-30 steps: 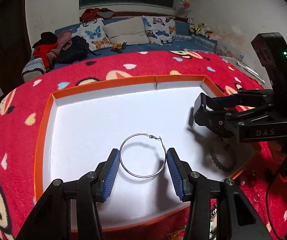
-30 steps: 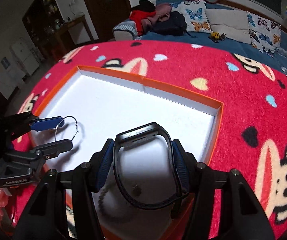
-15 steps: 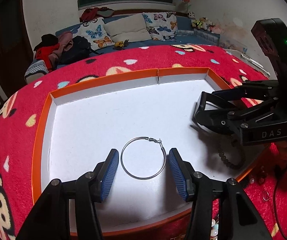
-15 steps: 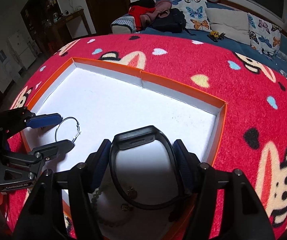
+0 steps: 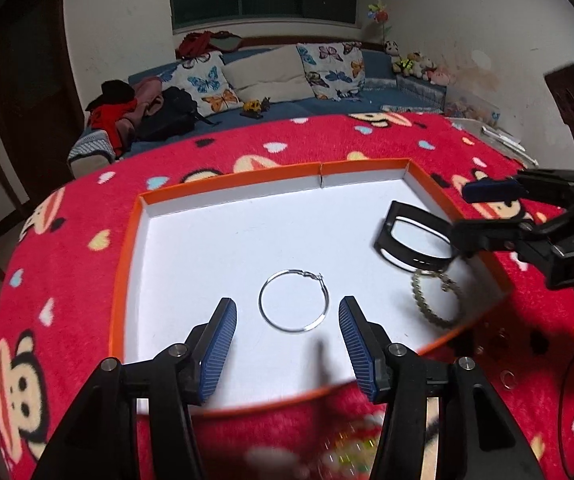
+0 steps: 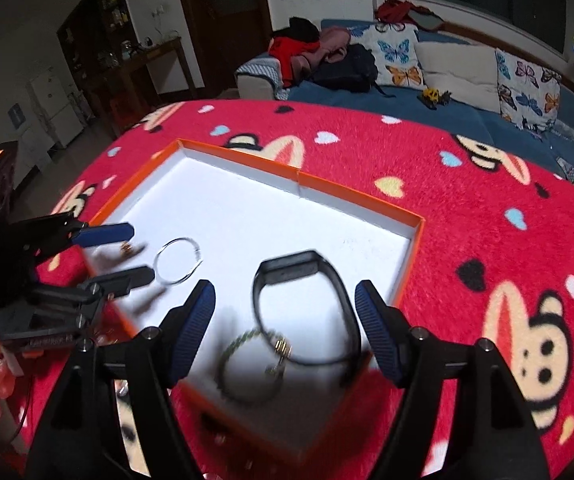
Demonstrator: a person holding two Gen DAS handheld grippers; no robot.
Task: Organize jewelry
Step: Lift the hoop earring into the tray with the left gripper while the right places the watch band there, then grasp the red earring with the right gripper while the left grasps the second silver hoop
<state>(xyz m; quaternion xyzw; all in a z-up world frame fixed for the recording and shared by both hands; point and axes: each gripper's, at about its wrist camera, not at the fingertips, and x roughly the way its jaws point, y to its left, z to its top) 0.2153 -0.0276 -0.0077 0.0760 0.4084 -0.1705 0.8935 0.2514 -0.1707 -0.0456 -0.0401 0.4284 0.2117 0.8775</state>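
In the left wrist view the silver hoop earring (image 5: pixel 293 301) lay flat on the white floor of the orange-rimmed box lid (image 5: pixel 223 188), just ahead of the left gripper (image 5: pixel 287 320), whose blue-padded fingers (image 5: pixel 219 344) stood spread wide and empty, one either side of the hoop without touching it. At the right of the frame the black watch-style band (image 5: pixel 413 240) rested in the tray with a beaded bracelet (image 5: pixel 433 300) touching its near end. The right gripper (image 6: pixel 285 300), seen from its own camera, was likewise released, its jaws wide apart and the band (image 6: pixel 303 312) lying loose between them.

The hoop looked thin, light and springy; it would likely slide on the smooth card and could bend if squeezed hard across its width, so a gentle pinch on the wire away from the clasp seemed safest. The band looked like stiff rubber, light and easy to grip across its sides. The bracelet (image 6: pixel 253 354), soft and chain-like, would probably droop and swing when lifted by one point.

The tray sat on a plush red cloth (image 5: pixel 71 248) printed with monkey faces and hearts; a few small rings or beads seemed to lie on it at lower right, too blurred to name. Beyond, in the upper part of the frame, a blue sofa (image 5: pixel 311 106) carried butterfly cushions (image 5: pixel 333 66), a heap of clothes and a dark bag, under a dark window and a ceiling lamp.
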